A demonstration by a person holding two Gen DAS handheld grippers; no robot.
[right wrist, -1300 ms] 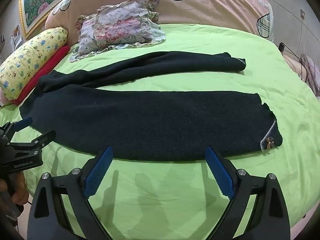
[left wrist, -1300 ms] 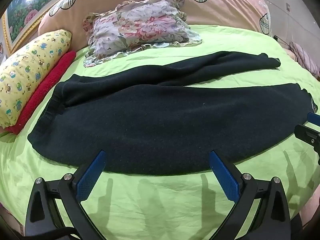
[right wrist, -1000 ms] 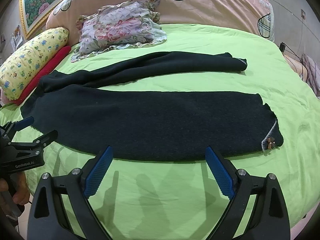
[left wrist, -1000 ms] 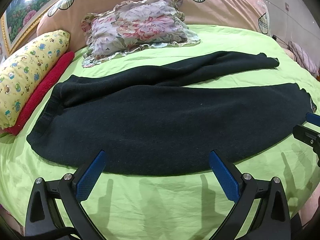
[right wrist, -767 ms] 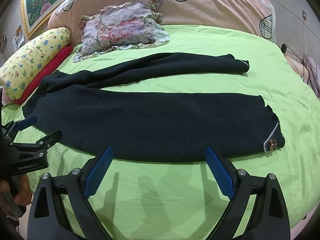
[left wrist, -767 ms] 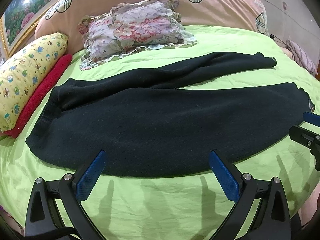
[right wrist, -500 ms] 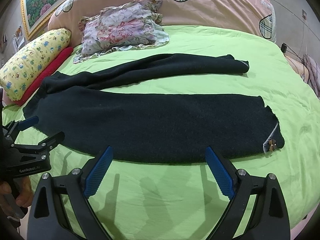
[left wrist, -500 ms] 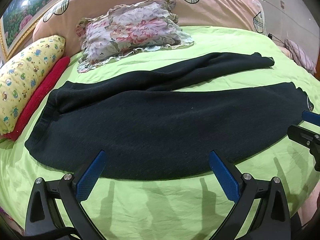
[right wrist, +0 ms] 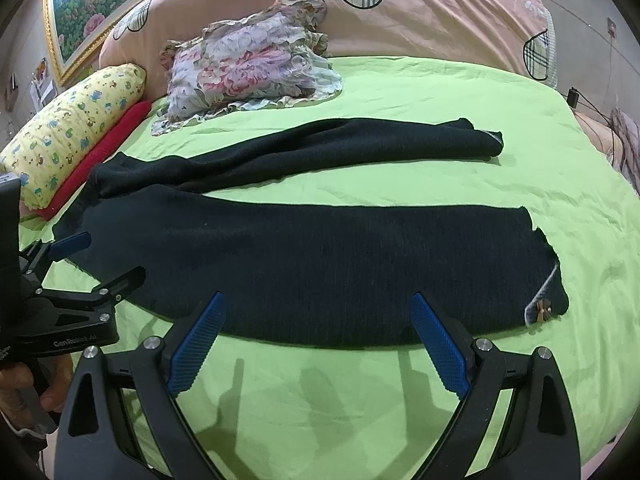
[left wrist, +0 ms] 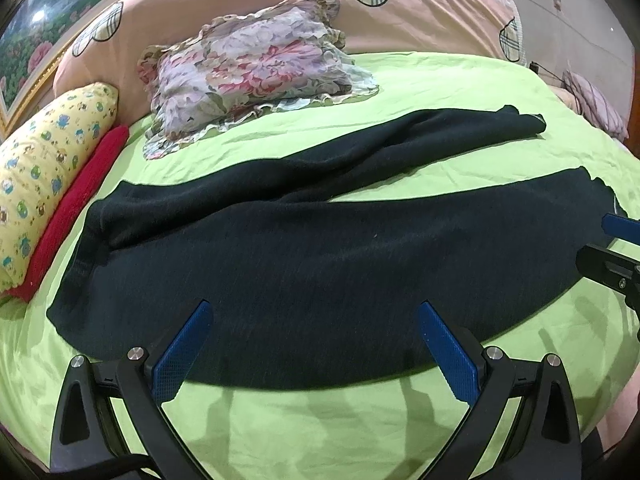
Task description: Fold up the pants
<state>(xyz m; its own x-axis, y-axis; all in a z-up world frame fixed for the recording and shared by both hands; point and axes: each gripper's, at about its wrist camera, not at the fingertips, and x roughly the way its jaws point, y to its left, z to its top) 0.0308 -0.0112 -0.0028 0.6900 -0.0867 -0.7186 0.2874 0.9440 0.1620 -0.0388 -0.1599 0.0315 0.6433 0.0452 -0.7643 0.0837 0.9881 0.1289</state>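
Observation:
Dark pants [left wrist: 320, 256] [right wrist: 340, 268] lie flat on a green bed sheet [left wrist: 304, 432], waistband at the left and both legs stretched to the right, the far leg [right wrist: 340, 148] angled away from the near one. A small tag [right wrist: 541, 310] shows at the near leg's hem. My left gripper [left wrist: 316, 340] hovers open just above the near edge of the pants by the waist half. My right gripper [right wrist: 316, 336] is open over the near leg's edge. Each gripper shows in the other's view, the right gripper [left wrist: 612, 252] at the hem and the left gripper [right wrist: 92, 256] at the waistband.
A floral cushion [left wrist: 252, 68] rests at the back of the bed before a pink plaid-heart headboard pillow [right wrist: 420, 12]. A yellow bolster [left wrist: 44, 164] and a red roll [left wrist: 76, 208] line the left side. A hand [right wrist: 24, 384] holds the left gripper's handle.
Both grippers have crept slightly forward and lower toward the pants' near edge. The pants have not moved and both grippers stay open.

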